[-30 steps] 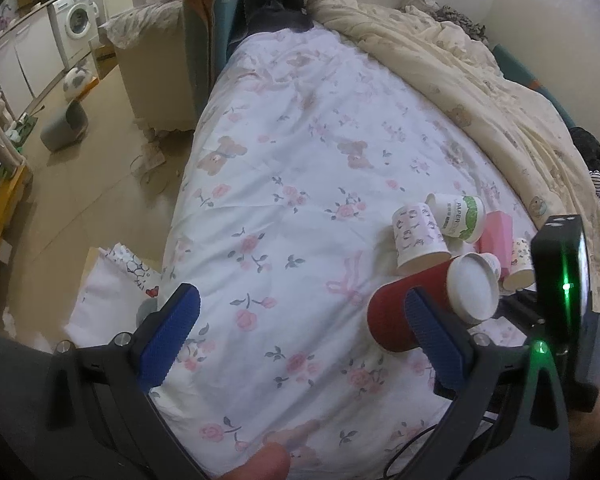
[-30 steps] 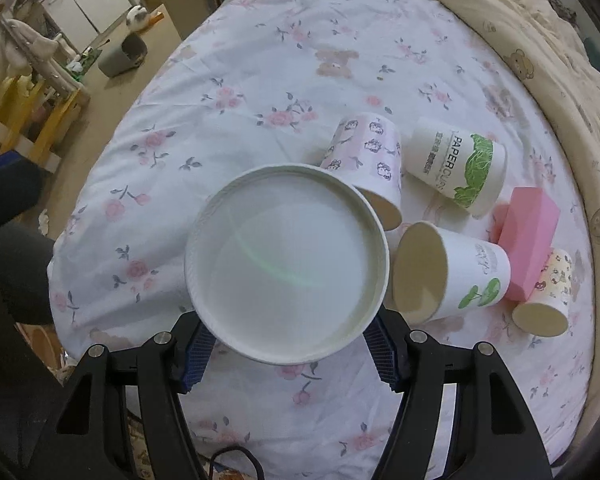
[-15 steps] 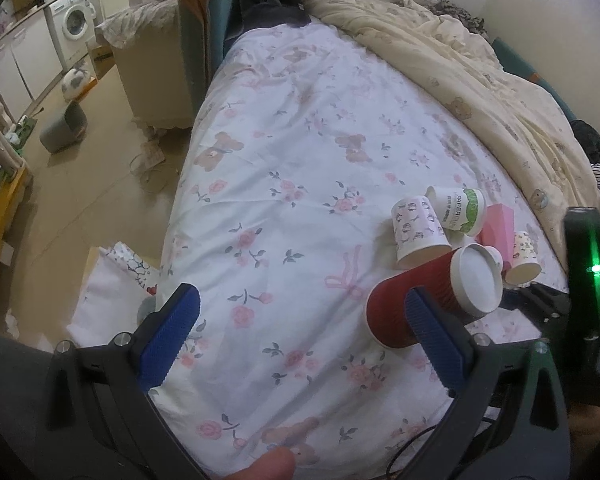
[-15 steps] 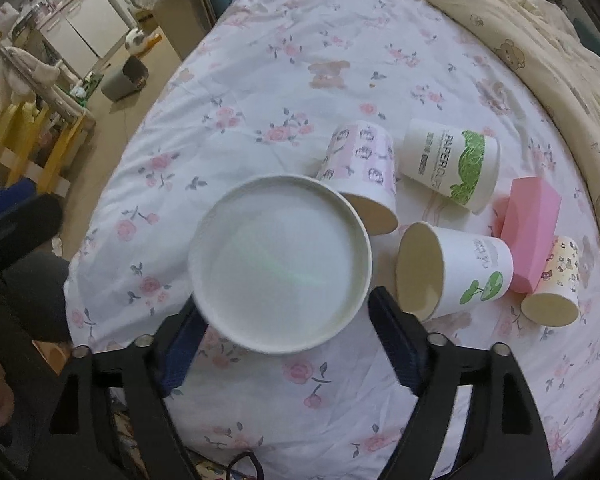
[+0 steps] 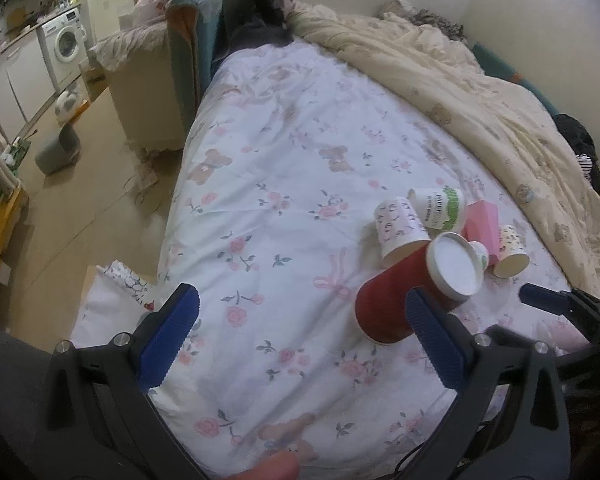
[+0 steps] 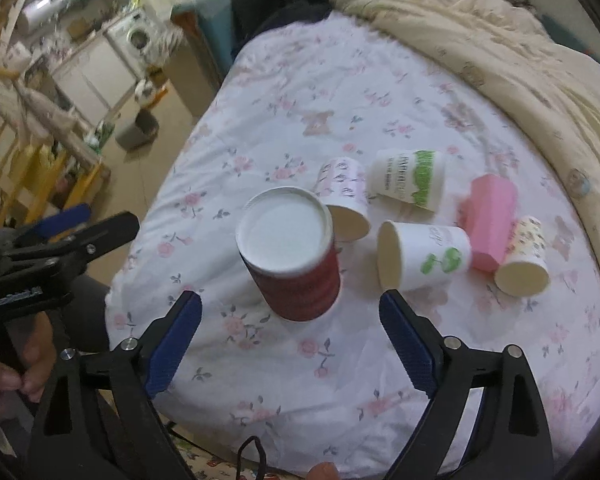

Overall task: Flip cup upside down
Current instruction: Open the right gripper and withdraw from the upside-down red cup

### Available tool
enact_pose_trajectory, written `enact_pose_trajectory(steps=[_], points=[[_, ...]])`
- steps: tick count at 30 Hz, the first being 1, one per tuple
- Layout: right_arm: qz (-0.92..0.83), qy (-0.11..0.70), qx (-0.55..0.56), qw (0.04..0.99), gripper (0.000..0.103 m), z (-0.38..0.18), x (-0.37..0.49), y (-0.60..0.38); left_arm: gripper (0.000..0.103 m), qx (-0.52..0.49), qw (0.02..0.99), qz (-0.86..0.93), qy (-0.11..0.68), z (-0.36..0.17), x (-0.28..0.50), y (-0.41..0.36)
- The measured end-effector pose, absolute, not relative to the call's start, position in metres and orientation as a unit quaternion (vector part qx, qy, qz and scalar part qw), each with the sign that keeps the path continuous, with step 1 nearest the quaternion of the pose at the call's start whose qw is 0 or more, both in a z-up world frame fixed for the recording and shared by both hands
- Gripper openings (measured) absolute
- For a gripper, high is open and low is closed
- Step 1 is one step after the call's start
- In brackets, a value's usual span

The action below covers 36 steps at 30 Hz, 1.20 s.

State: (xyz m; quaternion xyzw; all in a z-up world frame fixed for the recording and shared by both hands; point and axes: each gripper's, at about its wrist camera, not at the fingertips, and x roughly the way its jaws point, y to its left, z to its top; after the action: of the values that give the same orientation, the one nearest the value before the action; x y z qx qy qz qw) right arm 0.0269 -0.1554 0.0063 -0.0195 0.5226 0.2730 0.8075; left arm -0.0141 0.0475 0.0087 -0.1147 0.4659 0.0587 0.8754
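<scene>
A red ribbed paper cup stands upside down on the floral bedsheet, its white base facing up. It also shows in the left wrist view, leaning slightly. My right gripper is open and empty, pulled back just short of the cup, touching nothing. My left gripper is open and empty, to the left of the cup; its right finger overlaps the cup in view.
Several other paper cups lie on their sides behind the red one: a pink-patterned cup, a green-print cup, a white clover cup, a small cup. A pink block lies among them. A cream duvet bounds the right. The bed edge drops left to the floor.
My right gripper has opened, let go of the red cup and drawn back. The cup now stands free, upside down on the sheet. The left gripper has barely moved.
</scene>
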Motion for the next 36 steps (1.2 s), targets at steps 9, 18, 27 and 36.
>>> enact_pose_trajectory(steps=[9, 18, 27, 36], points=[[0.231, 0.473, 0.036, 0.850, 0.103, 0.015, 0.000, -0.194, 0.102, -0.094, 0.894, 0.041, 0.436, 0.015, -0.035, 0.026], [0.207, 0.442, 0.054, 0.871, 0.103, 0.003, -0.003, -0.207, 0.102, -0.051, 0.904, 0.044, 0.423, 0.012, -0.038, 0.009], [0.206, 0.438, 0.041, 0.874, 0.103, 0.002, -0.003, -0.201, 0.102, -0.050, 0.904, 0.048, 0.423, 0.010, -0.037, 0.010], [0.203, 0.440, 0.041, 0.874, 0.103, 0.002, -0.004, -0.201, 0.102, -0.053, 0.903, 0.050, 0.423, 0.012, -0.039, 0.011]])
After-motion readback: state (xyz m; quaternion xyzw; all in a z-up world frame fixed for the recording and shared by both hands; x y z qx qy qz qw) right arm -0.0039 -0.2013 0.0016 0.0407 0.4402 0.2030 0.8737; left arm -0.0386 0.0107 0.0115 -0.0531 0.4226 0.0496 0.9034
